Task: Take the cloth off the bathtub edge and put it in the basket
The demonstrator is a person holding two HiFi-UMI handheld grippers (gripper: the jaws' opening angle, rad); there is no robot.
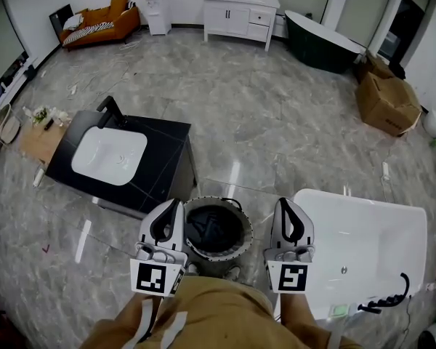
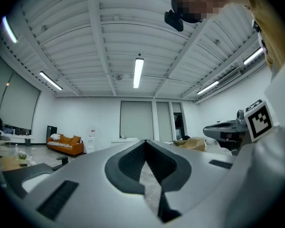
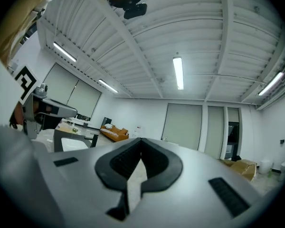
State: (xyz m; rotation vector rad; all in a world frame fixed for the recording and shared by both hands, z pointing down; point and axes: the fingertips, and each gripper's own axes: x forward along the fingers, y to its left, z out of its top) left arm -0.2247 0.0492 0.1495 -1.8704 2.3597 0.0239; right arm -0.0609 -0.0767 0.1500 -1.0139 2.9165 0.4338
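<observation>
While both grippers hang above the floor, the left gripper [image 1: 175,206] and right gripper [image 1: 285,204] keep their fingers clenched on nothing. The basket [image 1: 245,222] stands between them, just beside the white bathtub [image 1: 363,198]. Dark folds inside it appear to be the cloth [image 1: 214,233], and none shows on the tub edge. Sound practice: confirm nothing overhangs the rim and keep the fingers clear.

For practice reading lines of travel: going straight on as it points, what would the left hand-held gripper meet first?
The left hand-held gripper passes right of the black counter; likely the far white cabinet first, depth unclear.
</observation>
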